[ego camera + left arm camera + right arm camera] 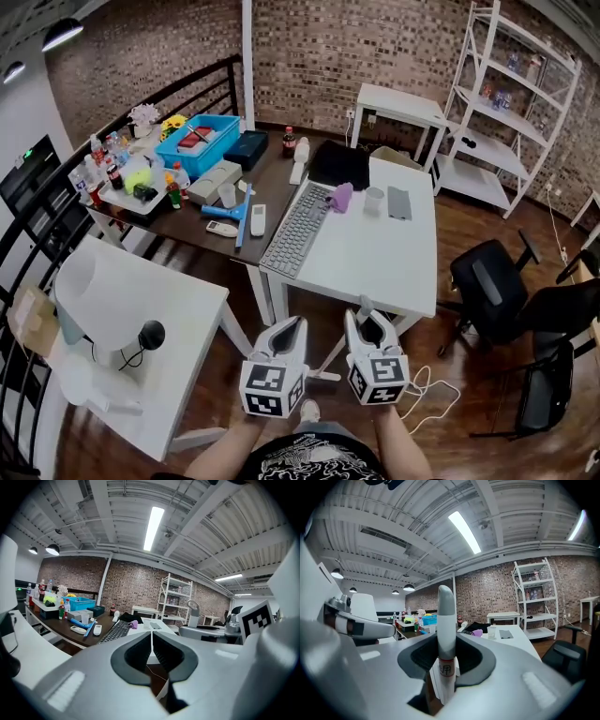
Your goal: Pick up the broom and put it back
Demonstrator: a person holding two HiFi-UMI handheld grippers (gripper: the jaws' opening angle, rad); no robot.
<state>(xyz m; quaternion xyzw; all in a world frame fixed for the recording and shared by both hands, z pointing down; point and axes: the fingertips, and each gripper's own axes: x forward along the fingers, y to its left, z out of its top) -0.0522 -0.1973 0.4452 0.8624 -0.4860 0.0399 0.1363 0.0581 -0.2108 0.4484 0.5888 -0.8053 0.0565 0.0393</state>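
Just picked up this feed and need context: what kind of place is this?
Probably an office or lab workroom: a white rectangular desk with a long grey keyboard along its edge, black swivel office chairs beside it, and a white metal shelving unit against the red-brick wall.

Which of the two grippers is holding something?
The right gripper: its jaws clamp the upright grey-white broom handle. The left gripper has its jaws together with nothing between them.
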